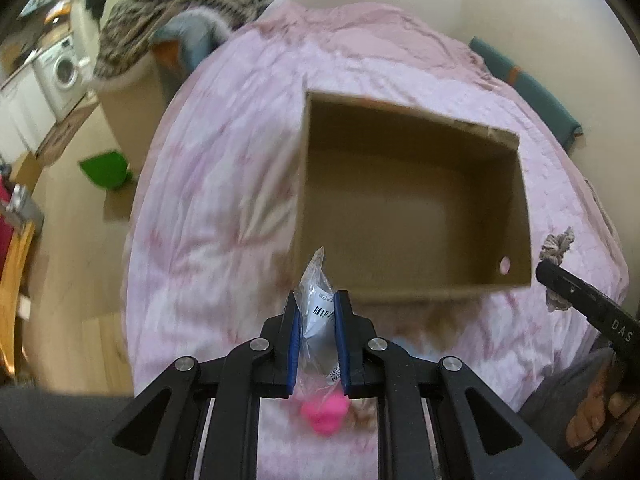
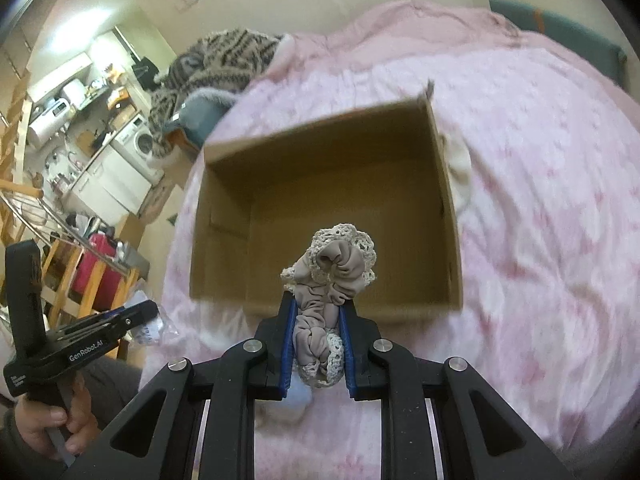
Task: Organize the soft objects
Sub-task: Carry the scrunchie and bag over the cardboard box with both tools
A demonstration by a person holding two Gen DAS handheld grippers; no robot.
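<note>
An open cardboard box [image 1: 412, 288] sits on the pink bed cover; it also shows in the right wrist view [image 2: 224, 240], with nothing visible inside. My left gripper [image 1: 316, 300] is shut on a clear plastic packet [image 1: 316, 300] with a barcode label, held just short of the box's near wall. A pink soft toy [image 1: 325, 412] lies on the cover below the fingers. My right gripper [image 2: 318, 304] is shut on a beige scrunchie with lace trim [image 2: 340, 268], held over the box's near edge. The scrunchie also shows at the right in the left wrist view [image 1: 558, 244].
A pink bed cover [image 2: 540, 200] fills both views. A striped blanket [image 1: 188, 8] and a blue-grey cushion lie at the far left of the bed. A cream cloth [image 2: 460, 168] lies against the box's right side. A green item [image 1: 106, 170] is on the floor at left.
</note>
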